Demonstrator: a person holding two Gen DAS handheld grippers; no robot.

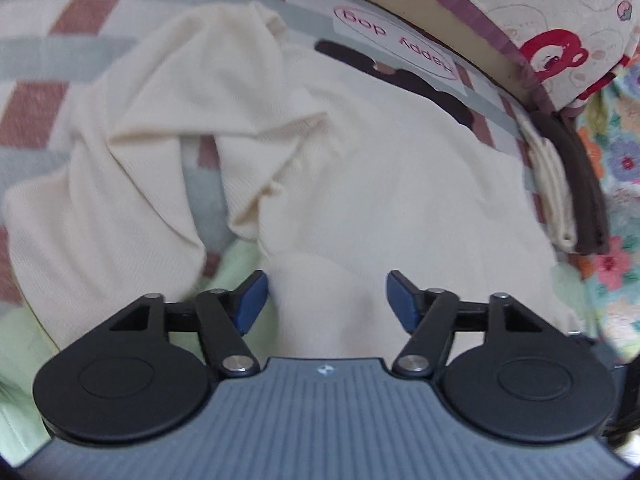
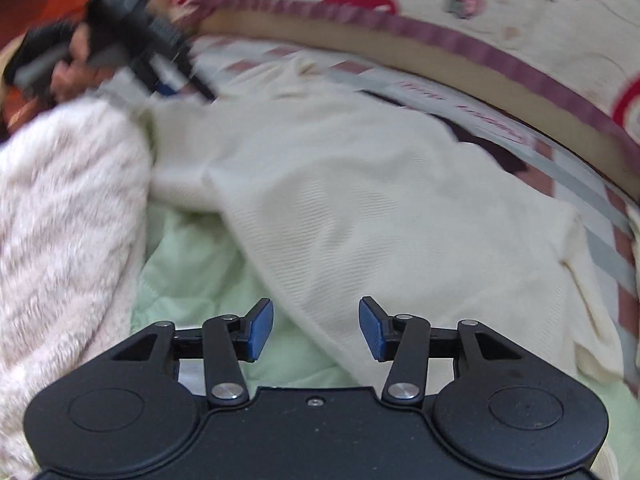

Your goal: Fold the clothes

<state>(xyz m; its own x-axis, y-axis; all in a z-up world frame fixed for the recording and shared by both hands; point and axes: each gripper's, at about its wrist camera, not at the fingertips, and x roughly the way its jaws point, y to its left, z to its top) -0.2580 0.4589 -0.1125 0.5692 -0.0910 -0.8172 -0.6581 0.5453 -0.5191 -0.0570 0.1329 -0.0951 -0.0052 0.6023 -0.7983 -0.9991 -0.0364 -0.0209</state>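
A cream knit garment (image 1: 360,184) lies crumpled on the bed, one sleeve folded over at the left. My left gripper (image 1: 328,300) hovers over its near edge, jaws open; a hump of cream fabric sits between the blue pads (image 1: 252,304) without being pinched. In the right wrist view the same garment (image 2: 340,200) spreads toward the upper right. My right gripper (image 2: 316,328) is open over its near hem, where it meets a pale green sheet (image 2: 188,264). The left gripper (image 2: 180,88) shows blurred at the upper left, in a person's hand.
A checked blanket (image 1: 60,64) in red, grey and white lies under the garment. Folded cream and brown clothes (image 1: 560,184) are stacked at the right. A bear-print quilt (image 1: 560,32) runs along the far side. A fluffy pink sleeve (image 2: 60,220) fills the left of the right wrist view.
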